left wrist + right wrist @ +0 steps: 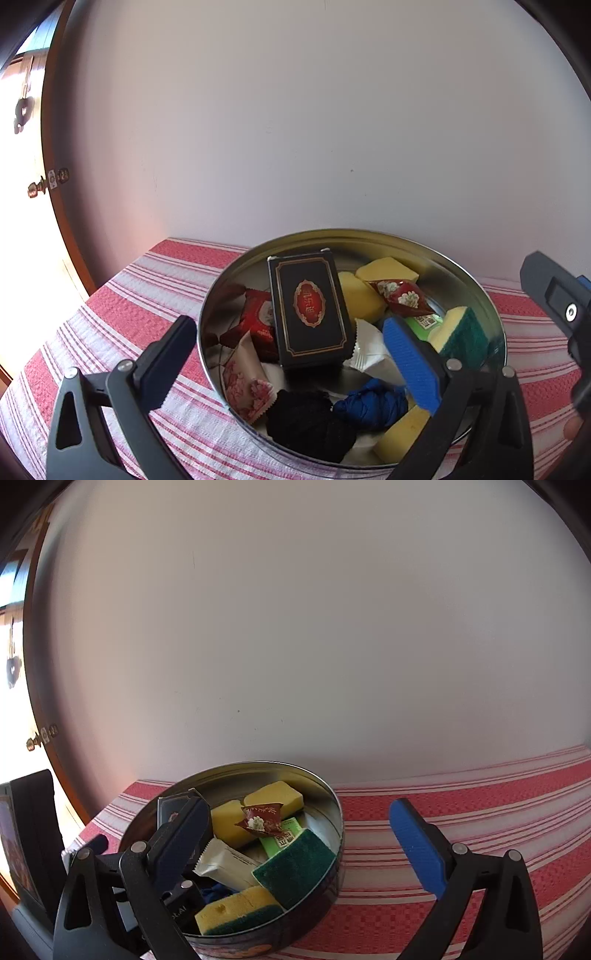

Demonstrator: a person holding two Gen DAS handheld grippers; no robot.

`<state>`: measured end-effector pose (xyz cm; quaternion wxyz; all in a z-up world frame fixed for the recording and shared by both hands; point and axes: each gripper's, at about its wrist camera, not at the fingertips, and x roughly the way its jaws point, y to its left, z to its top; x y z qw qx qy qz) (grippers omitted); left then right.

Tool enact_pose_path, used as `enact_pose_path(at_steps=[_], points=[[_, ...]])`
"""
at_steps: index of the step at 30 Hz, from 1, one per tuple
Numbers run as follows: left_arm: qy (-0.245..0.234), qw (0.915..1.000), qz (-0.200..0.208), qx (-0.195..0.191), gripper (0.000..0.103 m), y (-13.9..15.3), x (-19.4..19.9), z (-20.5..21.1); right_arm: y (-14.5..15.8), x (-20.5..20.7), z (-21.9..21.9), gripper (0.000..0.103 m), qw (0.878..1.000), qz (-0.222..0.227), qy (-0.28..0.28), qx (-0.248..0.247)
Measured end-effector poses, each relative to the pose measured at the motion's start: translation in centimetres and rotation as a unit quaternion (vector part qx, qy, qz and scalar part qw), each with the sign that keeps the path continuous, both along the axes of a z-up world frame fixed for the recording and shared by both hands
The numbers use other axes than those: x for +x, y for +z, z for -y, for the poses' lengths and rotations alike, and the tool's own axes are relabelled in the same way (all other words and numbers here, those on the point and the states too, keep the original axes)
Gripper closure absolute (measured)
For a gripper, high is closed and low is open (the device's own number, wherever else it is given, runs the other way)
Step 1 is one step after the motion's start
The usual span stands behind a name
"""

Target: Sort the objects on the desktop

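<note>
The round tin (369,236) sits near the tabletop's rear edge, holding the black box (310,314), sponges (291,864) and sachets. Left gripper (295,365) and right gripper (310,849) both stand released, empty. Sorting appears largely complete; no loose items are visible on the striped cloth (461,797).

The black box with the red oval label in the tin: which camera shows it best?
The left wrist view: the black box lies there in full, face up, label readable. In the right wrist view only its corner shows behind a finger of the hand-held gripper.
</note>
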<state>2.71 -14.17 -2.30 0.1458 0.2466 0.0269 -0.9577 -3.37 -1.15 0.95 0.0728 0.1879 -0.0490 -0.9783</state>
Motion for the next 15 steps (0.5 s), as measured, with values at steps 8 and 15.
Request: enact_pose_path(at_steps=[8, 15], points=[[0.004, 0.998, -0.029, -0.057, 0.0, 0.7, 2.0, -1.6, 0.2, 4.4, -0.1, 0.0, 0.999, -0.039, -0.013, 0.03], [0.019, 0.9991, -0.025, -0.028, 0.0, 1.4, 3.0, -0.8, 0.8, 6.1, 0.2, 0.0, 0.998, -0.052, -0.006, 0.028]])
